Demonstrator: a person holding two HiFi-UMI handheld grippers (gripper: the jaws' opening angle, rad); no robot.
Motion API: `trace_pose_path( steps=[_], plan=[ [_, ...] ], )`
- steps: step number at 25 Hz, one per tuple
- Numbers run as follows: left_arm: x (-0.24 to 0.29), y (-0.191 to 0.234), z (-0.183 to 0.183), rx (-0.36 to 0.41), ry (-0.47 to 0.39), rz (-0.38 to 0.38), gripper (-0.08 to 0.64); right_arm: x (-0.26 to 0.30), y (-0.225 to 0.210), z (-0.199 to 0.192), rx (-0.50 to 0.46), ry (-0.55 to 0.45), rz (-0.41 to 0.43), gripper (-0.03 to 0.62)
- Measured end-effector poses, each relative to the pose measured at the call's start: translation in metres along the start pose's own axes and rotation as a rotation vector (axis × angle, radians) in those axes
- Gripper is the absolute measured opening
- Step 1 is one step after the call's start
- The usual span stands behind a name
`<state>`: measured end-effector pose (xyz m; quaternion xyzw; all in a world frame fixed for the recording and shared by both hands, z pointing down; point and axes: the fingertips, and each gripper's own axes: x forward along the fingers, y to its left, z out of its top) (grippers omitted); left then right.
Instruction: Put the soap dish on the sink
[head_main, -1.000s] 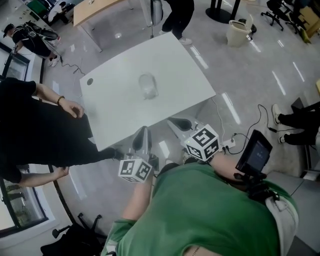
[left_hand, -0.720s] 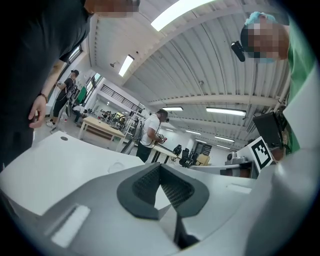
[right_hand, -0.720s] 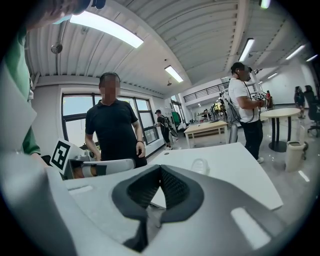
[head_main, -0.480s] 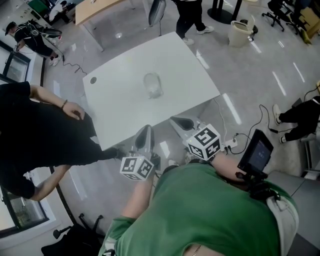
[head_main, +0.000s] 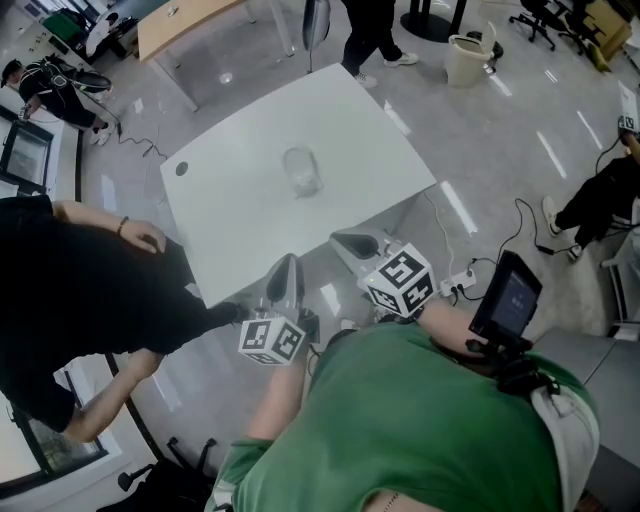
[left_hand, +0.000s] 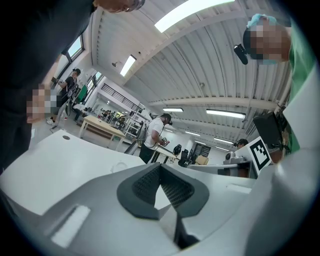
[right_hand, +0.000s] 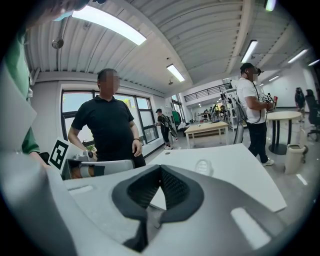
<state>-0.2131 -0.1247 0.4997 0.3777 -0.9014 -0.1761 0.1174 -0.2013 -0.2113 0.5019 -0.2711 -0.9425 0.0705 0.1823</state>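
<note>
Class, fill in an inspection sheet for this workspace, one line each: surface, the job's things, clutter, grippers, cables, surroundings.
Surface: white table, with a small dark grommet near its left corner.
Job's things: clear soap dish sits mid-table; no sink seen.
Clutter: nothing seen on the table.
Grippers: left gripper and right gripper are both shut and empty, near the table's near edge.
Cables: power strip with leads on the floor at the right.
Surroundings: person in black at the table's left; bin and wooden table beyond.
</note>
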Motion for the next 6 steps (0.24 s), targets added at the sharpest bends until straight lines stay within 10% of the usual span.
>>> trace_pose_path(
  steps=[6],
  plan=[
    [0.0034, 0.0032, 0.0077, 0.004, -0.002, -0.002, 0.0, 0.004, -0.0001, 0.0076, -0.006, -0.004, -0.003, 0.003]
  ],
)
